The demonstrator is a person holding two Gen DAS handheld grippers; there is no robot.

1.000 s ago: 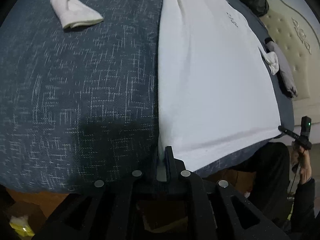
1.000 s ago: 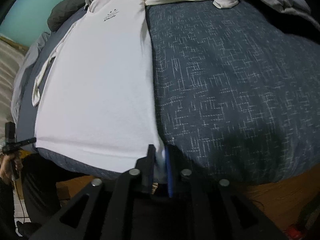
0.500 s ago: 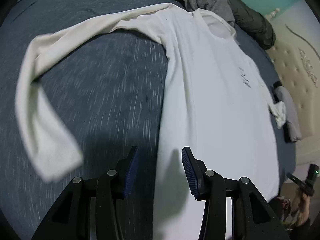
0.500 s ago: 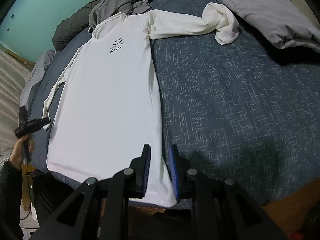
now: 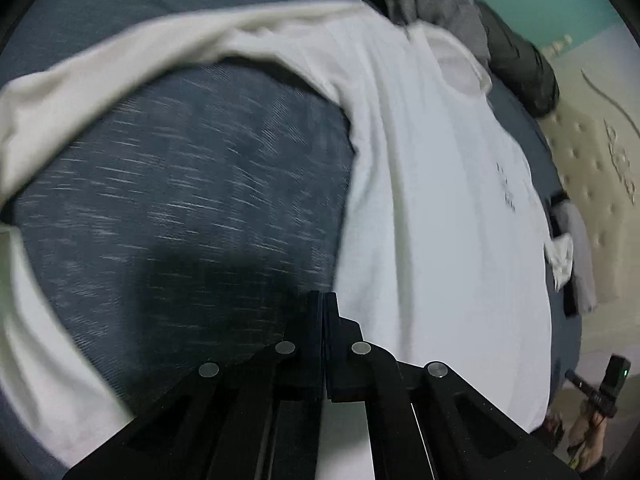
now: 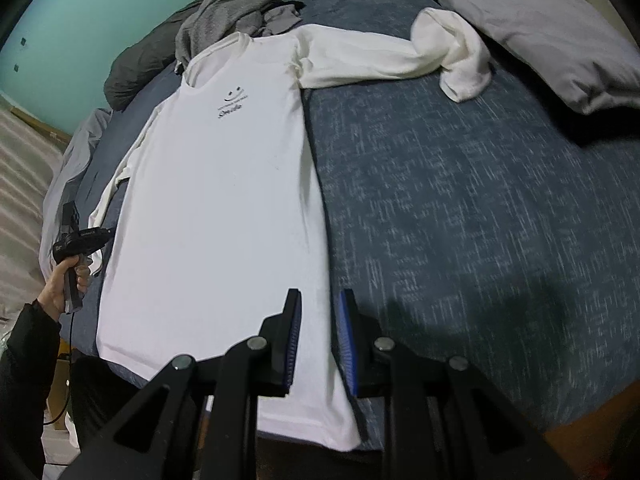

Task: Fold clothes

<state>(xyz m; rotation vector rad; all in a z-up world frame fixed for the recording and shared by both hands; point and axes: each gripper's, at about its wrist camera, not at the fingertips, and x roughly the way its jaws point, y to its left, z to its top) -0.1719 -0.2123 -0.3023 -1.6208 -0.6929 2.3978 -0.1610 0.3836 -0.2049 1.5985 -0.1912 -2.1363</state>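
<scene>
White shirt (image 6: 224,208) flat on bed (image 6: 460,208); we see grey clothes pile (image 6: 224,12) beyond collar, left gripper (image 5: 323,300) fingers closed empty, right gripper (image 6: 318,312) fingers narrowly parted over hem.

White long-sleeved cotton shirt (image 6: 224,208) flat on blue woven bedspread (image 6: 460,208) ahead of my tongs; grey pillow (image 6: 532,24) far right; crumpled grey garment (image 6: 224,12) beyond collar.

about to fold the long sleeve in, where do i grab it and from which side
Grip the bunched cuff end of the sleeve, coming from the open blue bedspread side. It lies stretched away from the shirt body, and the grey pillow crowds its far side.
</scene>
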